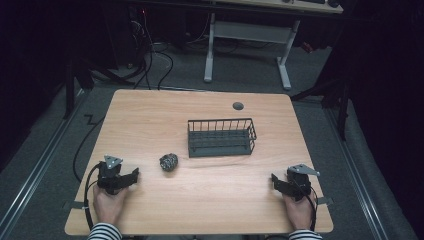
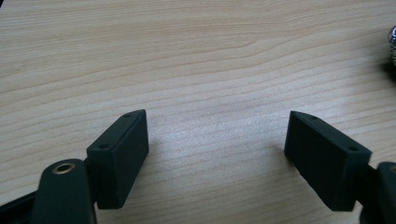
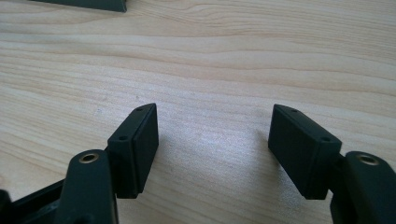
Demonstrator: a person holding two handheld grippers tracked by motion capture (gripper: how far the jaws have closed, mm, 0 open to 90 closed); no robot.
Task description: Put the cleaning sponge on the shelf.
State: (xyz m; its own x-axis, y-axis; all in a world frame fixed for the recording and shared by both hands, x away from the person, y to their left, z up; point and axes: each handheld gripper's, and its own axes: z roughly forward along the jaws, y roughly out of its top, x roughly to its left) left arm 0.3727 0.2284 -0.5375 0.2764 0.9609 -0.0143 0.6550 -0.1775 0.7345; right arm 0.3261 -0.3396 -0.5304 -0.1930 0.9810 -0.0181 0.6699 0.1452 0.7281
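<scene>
Nearest the person, two hands in striped sleeves rest on the wooden surface [image 1: 210,200], one at each front corner. The left claw [image 1: 131,176] sits low on the wood with its jaws spread wide and nothing between them; its own view has bare wood grain in the gap. The right claw [image 1: 276,181] is likewise wide open and empty, well apart from the left. A little farther in, just beyond the left claw, lies a small crumpled silvery-dark ball [image 1: 169,162]. Past that, near the middle, stands a dark wire basket [image 1: 221,137], apart from the ball. Behind it a grey round grommet [image 1: 238,105] sits near the far edge.
</scene>
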